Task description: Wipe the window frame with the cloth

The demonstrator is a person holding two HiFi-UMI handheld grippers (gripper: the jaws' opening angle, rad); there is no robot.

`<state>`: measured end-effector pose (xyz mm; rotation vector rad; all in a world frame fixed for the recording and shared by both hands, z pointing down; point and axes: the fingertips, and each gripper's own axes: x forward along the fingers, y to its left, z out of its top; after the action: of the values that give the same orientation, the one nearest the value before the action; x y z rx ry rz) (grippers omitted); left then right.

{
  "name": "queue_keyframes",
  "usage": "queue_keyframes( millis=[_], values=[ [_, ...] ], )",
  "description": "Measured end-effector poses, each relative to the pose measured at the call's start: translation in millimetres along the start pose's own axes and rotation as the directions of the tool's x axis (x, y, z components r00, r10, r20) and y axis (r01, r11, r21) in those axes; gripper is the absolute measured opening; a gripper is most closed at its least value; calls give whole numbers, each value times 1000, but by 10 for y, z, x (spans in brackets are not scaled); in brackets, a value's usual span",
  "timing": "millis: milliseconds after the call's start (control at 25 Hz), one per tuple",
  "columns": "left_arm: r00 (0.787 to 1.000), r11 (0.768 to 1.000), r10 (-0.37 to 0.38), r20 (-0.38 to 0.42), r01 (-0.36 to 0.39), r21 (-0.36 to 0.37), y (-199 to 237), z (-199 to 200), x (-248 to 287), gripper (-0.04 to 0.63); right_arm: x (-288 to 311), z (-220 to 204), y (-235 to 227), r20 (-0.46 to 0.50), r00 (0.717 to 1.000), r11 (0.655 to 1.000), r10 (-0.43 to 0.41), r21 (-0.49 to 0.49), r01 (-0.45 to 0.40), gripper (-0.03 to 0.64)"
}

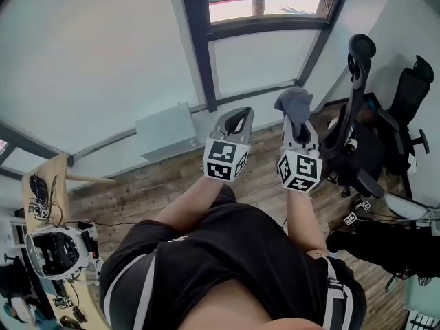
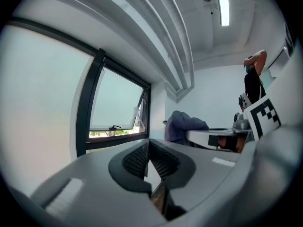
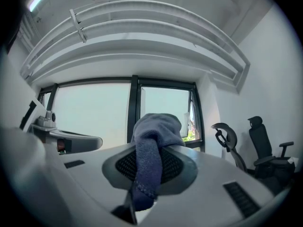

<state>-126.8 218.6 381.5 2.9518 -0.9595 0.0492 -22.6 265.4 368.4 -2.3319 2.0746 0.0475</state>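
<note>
While we hold both tools at centre frame, our right gripper (image 1: pixel 298 124) is clamped on the grey cloth (image 1: pixel 294 102) (a tail hangs between the jaws), and the left gripper (image 1: pixel 232 124) is pinched together on nothing. The dark window frame (image 1: pixel 198 40) stands upper centre, with office chairs (image 1: pixel 357 108) crowding the right edge.

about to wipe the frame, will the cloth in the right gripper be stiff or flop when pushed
Probably floppy: the cloth droops over the right gripper in soft folds, one end hanging down. It looks light and fuzzy, so it should bunch and drag rather than slide against the window frame.
</note>
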Motion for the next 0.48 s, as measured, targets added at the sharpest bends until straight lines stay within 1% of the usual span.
queue_keyframes(
  millis=[320, 480],
  values=[
    [1000, 1000, -3, 7, 3, 10, -125, 17, 243, 6, 56, -38, -224, 2, 1000, 1000, 8, -21, -8, 67],
    [1000, 999, -11, 18, 11, 33, -194, 28, 424, 6, 113, -71, -407, 3, 1000, 1000, -6, -20, 6, 67]
  ],
)
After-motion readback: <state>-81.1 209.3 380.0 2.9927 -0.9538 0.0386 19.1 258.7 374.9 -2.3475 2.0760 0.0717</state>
